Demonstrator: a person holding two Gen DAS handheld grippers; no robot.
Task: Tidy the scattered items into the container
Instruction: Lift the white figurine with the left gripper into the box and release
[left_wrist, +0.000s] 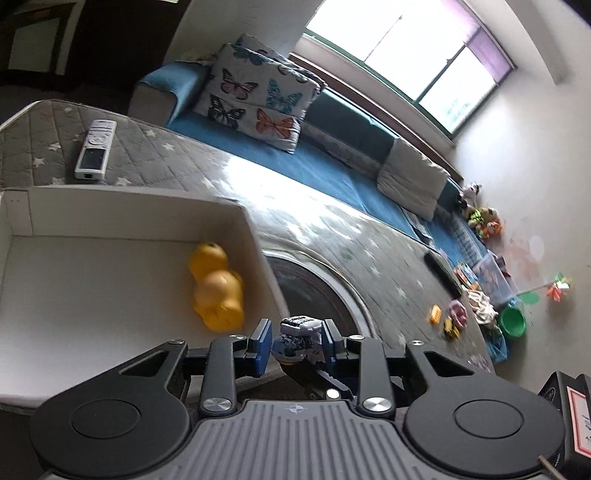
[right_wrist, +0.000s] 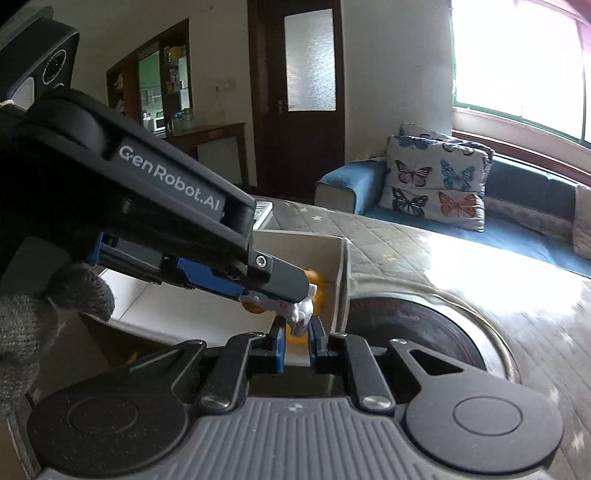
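Note:
My left gripper (left_wrist: 295, 343) is shut on a small white and blue toy car (left_wrist: 297, 334) with an orange wheel. It is held in the air near the right corner of the white box (left_wrist: 255, 236). A yellow rubber duck (left_wrist: 216, 288) lies inside the box against its right wall. In the right wrist view, one of the left gripper's fingers (right_wrist: 280, 277) carries the toy car (right_wrist: 297, 314) across, just in front of the box (right_wrist: 338, 266). My right gripper (right_wrist: 297, 341) sits below the car, shut to a narrow gap. I see only the duck's yellow behind that gap.
A white remote (left_wrist: 94, 149) lies on the grey star-quilted table cover (left_wrist: 332, 229) beyond the box. A dark round inset (left_wrist: 321, 295) sits right of the box. A black remote (left_wrist: 441, 273) and small toys (left_wrist: 436, 314) lie far right. A gloved hand (right_wrist: 29, 325) holds the left gripper. A sofa stands behind.

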